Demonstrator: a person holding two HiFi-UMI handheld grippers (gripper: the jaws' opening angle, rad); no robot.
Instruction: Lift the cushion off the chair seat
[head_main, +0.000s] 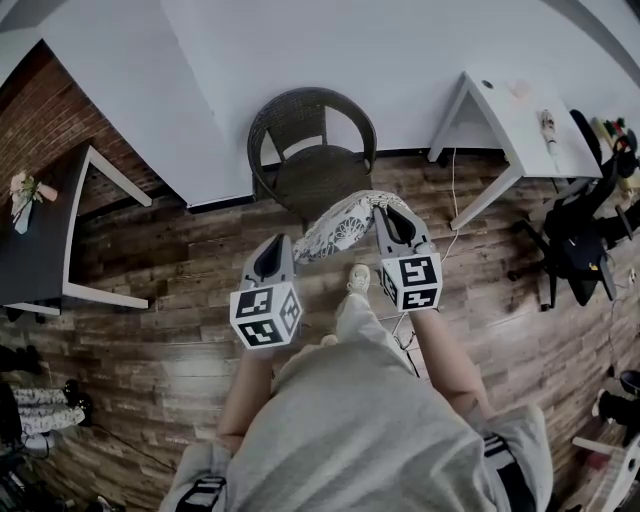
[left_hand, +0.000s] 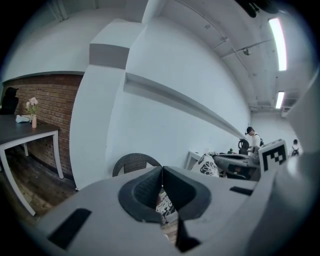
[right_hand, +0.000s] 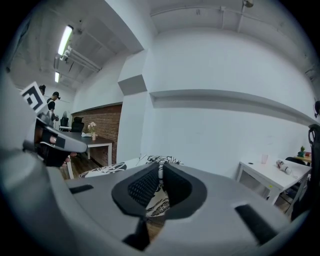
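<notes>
A white cushion (head_main: 340, 226) with a black pattern hangs stretched between my two grippers, in the air in front of the dark wicker chair (head_main: 312, 150), whose seat is bare. My left gripper (head_main: 278, 243) is shut on the cushion's lower left edge. My right gripper (head_main: 390, 212) is shut on its upper right corner. In the left gripper view the jaws (left_hand: 161, 172) pinch the fabric, and the cushion (left_hand: 166, 206) sags below them, with the chair (left_hand: 134, 162) behind. In the right gripper view the jaws (right_hand: 161, 167) clamp the patterned cloth, and the cushion (right_hand: 105, 170) runs off to the left.
A dark table (head_main: 40, 240) with a flower vase (head_main: 22, 200) stands at the left by the brick wall. A white desk (head_main: 520, 120) and a black office chair (head_main: 580, 240) are at the right. The person's shoe (head_main: 358, 278) rests on the plank floor below the cushion.
</notes>
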